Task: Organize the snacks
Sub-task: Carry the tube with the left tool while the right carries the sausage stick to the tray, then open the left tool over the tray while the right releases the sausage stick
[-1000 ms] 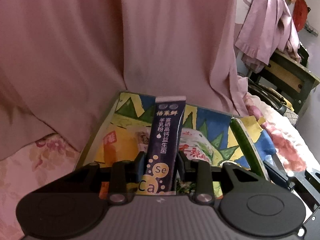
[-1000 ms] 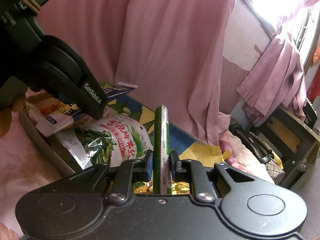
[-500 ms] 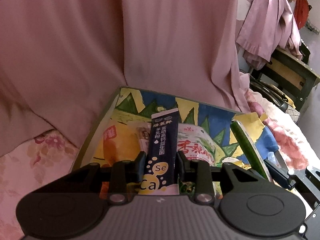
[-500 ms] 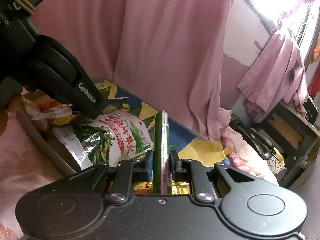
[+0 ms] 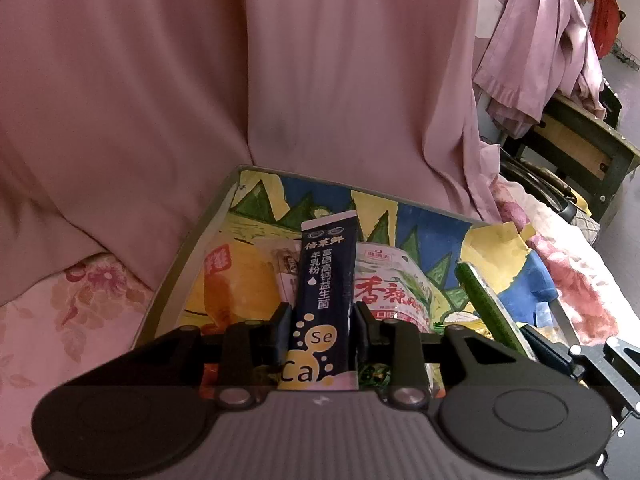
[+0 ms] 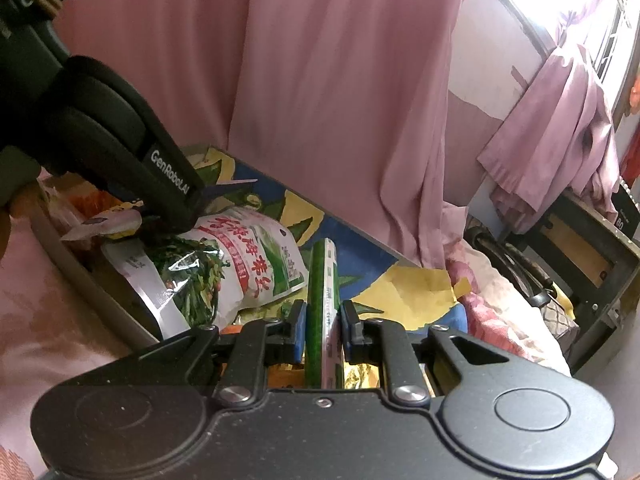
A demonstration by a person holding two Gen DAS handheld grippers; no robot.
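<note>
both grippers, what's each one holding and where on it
The left gripper is shut on the dark blue sachet near its lower end. The right gripper is shut on the thin green packet, edge-on, near its near end.

Domestic bedroom. A pink curtain (image 5: pixel 280 72) hangs in folds behind the work area. The surface underneath is a floral-printed bedcover (image 5: pixel 60 320) in pink and cream, soft and creased. A shallow tray (image 5: pixel 180 256) with a bright hand-painted lining sits on it, holding packaged snacks. At the right, a wooden desk (image 6: pixel 580 240) with a dark frame stands near a window (image 6: pixel 592 12) admitting daylight. Loose mauve cloth (image 6: pixel 560 120) is draped beside that window. A dark bag with straps (image 6: pixel 516 260) lies near the desk. Furnishings are household, not commercial.
</note>
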